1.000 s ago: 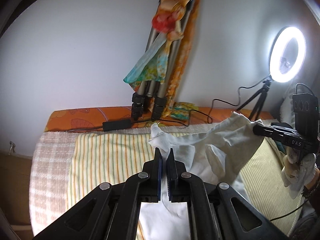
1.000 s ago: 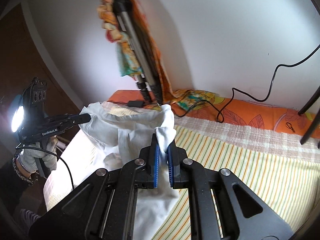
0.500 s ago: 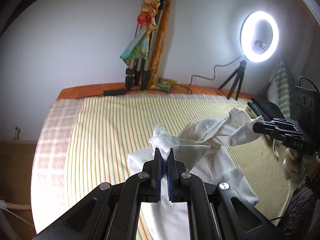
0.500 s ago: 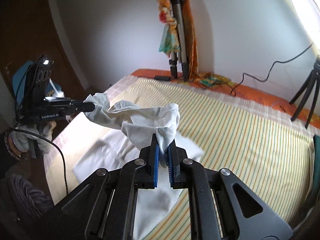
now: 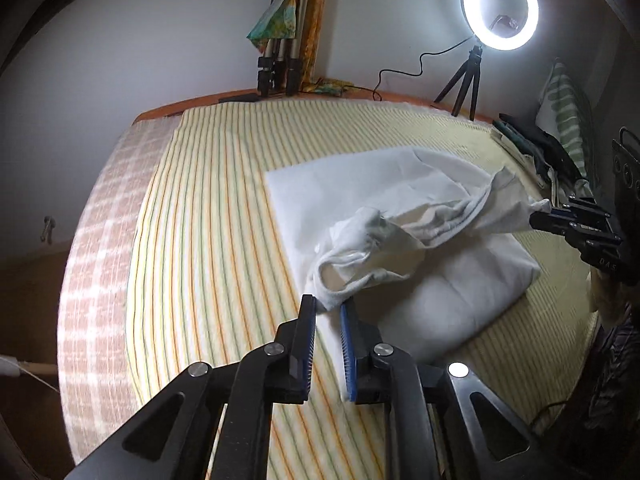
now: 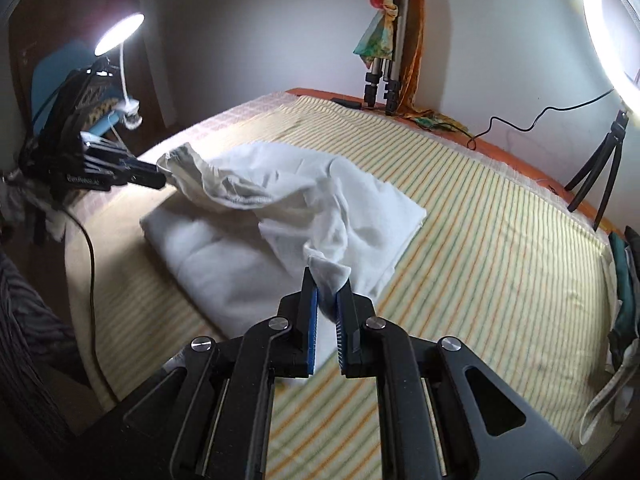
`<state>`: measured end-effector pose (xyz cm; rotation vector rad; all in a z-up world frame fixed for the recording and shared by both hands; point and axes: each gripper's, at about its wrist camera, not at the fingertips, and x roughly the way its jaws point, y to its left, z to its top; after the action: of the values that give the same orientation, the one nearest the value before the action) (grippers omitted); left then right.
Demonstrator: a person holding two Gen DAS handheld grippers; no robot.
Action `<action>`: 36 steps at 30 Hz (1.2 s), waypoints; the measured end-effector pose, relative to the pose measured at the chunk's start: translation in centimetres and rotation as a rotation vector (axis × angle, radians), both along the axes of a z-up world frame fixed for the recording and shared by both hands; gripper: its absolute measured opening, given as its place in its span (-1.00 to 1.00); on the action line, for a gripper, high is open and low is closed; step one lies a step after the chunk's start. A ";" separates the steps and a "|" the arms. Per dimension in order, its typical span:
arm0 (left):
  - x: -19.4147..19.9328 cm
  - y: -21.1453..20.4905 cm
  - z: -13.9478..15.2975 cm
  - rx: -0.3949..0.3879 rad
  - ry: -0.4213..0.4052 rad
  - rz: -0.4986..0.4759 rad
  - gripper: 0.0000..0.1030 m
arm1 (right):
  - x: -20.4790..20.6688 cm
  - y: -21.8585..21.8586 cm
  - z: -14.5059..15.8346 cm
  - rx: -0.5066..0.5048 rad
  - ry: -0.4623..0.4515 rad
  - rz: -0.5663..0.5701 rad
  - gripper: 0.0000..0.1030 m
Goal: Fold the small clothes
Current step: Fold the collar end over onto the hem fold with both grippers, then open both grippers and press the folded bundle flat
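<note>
While the garment [image 5: 404, 236] sags, left jaws have just parted; right jaws pinch it.

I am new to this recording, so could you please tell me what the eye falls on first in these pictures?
First, the crumpled white cotton garment lying mid-bed on the yellow striped bedsheet, each end at a gripper. The left gripper has just been opening, a hem corner loose between its fingers, while the right gripper is shut on the other corner. Next, the glowing round ring light on its small tripod by the far wall.
</note>
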<state>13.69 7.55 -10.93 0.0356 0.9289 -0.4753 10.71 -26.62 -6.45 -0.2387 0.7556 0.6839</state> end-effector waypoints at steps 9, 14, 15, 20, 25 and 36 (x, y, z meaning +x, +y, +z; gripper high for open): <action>-1.2 5.4 0.5 -0.173 0.080 0.139 -0.42 | -1.0 -4.4 0.9 0.188 0.180 -0.076 -0.60; 0.2 4.6 0.1 -0.300 0.179 0.177 -0.19 | 0.0 -5.3 0.5 0.323 0.298 -0.165 -0.22; 0.4 4.2 0.0 -0.321 0.193 0.180 -0.19 | 0.0 -5.1 0.6 0.322 0.277 -0.163 -0.22; 0.9 2.6 -0.5 -0.347 0.239 0.186 -0.07 | 0.1 -1.6 1.5 0.175 0.145 -0.074 -0.08; 1.1 2.0 -1.1 -0.320 0.257 0.203 -0.47 | 1.3 2.1 0.7 0.012 0.038 0.008 -0.53; 0.3 4.5 -2.2 -0.279 0.272 0.228 -0.83 | -4.1 1.5 0.6 -0.184 -0.046 0.192 -0.87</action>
<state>14.03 12.08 -13.12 -0.3931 1.1100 -0.3987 6.65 -25.11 -5.83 -0.4981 0.7584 0.7884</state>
